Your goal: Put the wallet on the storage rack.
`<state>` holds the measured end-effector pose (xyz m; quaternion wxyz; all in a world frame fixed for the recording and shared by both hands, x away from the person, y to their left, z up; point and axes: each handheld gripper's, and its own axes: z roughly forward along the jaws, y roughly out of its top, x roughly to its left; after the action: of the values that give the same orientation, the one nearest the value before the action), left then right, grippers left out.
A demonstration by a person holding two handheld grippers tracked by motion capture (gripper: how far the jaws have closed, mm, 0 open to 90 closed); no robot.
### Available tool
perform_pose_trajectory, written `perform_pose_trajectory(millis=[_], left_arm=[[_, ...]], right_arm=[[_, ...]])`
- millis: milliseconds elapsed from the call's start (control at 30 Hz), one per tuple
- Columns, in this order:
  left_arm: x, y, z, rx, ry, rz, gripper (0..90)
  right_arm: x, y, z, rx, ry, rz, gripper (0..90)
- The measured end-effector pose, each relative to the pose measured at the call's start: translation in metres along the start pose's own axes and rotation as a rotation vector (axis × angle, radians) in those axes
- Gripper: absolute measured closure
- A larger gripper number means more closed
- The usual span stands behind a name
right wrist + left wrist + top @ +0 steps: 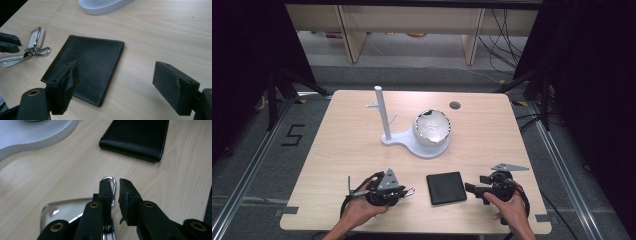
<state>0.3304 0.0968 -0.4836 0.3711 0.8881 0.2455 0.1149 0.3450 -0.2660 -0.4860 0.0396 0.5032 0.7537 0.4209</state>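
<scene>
Nearest the lens in the left gripper view, the left claw (pixel 115 186) has its two black jaws drawn almost together around a key set (pixel 110 185): the silver carabiner clip peeks past the jaw tips and a white fob lies below them, low in the frame. Whether the pads truly press on the metal I cannot tell for sure, but the narrow gap suggests a grip taken at the ring so the fob can hang free. In the high view the keys sit at lower centre-left of the worktop (pixel 337 145), just left of a black wallet (pixel 446 187). Over that wallet's right side, the right claw (pixel 113 86) stands wide open and empty, probably waiting its turn. Farther up, mid-frame, a white stand (pixel 412 140) with a peg post and a bowl looks like where such things belong.
</scene>
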Motion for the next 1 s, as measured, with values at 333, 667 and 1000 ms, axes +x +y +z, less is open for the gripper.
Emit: perform_pose_trajectory(millis=[333,667,1000], left_arm=[[-0.009,0.024,0.035,0.041,-0.037,0.068,87.8],[-0.011,0.034,0.052,0.081,-0.052,0.089,89.1],[-0.015,0.037,0.059,0.114,-0.068,0.123,89.0]], right_arm=[[0.005,0.0,0.01,0.023,0.051,0.016,22.4],[0.004,0.001,0.018,0.041,0.041,0.032,22.7],[0.005,0.002,0.026,0.056,0.06,0.042,23.5]])
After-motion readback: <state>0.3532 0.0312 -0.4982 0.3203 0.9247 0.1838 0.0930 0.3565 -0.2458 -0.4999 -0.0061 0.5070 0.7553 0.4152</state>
